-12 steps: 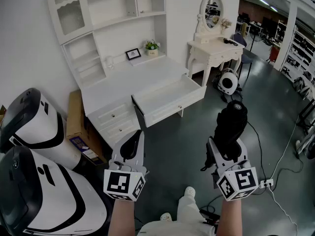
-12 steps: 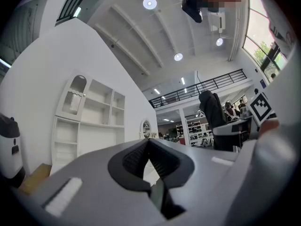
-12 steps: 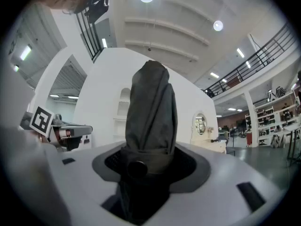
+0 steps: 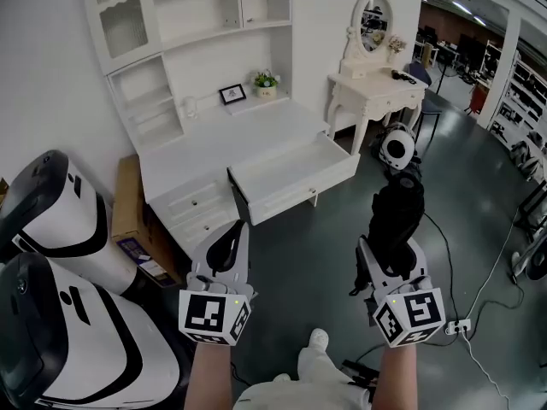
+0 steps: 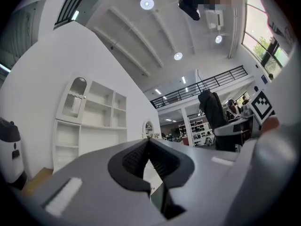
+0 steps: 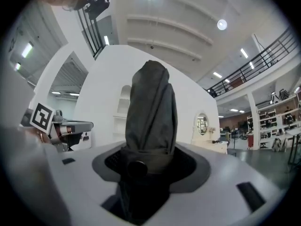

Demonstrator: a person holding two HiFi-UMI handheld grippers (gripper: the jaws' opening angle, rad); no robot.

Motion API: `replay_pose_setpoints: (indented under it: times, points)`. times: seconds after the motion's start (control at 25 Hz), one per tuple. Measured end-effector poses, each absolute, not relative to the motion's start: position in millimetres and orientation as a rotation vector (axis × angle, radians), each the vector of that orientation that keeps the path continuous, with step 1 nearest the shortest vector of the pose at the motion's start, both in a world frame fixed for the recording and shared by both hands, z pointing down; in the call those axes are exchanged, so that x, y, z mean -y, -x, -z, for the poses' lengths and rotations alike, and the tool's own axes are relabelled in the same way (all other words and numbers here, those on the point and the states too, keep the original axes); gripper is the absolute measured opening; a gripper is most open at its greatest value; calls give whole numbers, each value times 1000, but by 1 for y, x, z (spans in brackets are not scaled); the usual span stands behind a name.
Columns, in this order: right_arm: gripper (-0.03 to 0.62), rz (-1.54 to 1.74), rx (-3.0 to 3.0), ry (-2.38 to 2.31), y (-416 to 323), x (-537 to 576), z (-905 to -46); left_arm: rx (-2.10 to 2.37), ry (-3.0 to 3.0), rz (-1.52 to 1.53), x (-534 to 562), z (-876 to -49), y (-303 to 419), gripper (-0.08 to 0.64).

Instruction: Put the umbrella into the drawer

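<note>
Between the jaws of the right gripper [image 6: 148, 161] sits the folded black umbrella [image 6: 151, 107]. It is clamped at its lower end, where a strap [image 6: 141, 155] with a round button wraps the cloth. The pads press on it from both sides, so the grip looks firm. The rest of the umbrella runs out past the jaw tips, lengthwise along them. Holding it by one end like this, I judge, lets the long free part lead into the drawer first. In the head view the right gripper [image 4: 391, 253] is held out before the person on an outstretched forearm, roughly level, with the umbrella [image 4: 398, 212] pointing ahead.

Off to the side of those jaws, well apart, the left gripper [image 4: 232, 239] hangs at much the same reach and height. Its jaws are closed on each other with nothing between them. It appears idle, clear of the load.

Ahead of both sets of jaws, across a stretch of dark floor [image 4: 325, 246], the drawer [image 4: 301, 193] stands pulled out of the white desk [image 4: 231, 139]. Its inside is bare as far as can be seen. It lies nearer the line of the left jaws than the right. The umbrella is well apart from it, so the carry is not yet done. Beyond the drawer rise the desk's shelves [image 4: 197, 24].
</note>
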State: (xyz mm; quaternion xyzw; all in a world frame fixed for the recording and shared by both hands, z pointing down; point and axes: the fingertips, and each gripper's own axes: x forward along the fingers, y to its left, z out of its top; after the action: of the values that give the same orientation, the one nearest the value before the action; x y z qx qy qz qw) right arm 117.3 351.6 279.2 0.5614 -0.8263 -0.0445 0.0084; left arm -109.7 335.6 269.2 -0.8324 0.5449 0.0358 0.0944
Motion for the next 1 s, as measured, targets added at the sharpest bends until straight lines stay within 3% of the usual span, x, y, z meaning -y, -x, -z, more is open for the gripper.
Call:
replay_pose_setpoints:
  times: [1.0]
  points:
    - [248, 28, 2752, -1492, -174, -156, -298, -1861, 2323, -42, -177, -285, 54, 9]
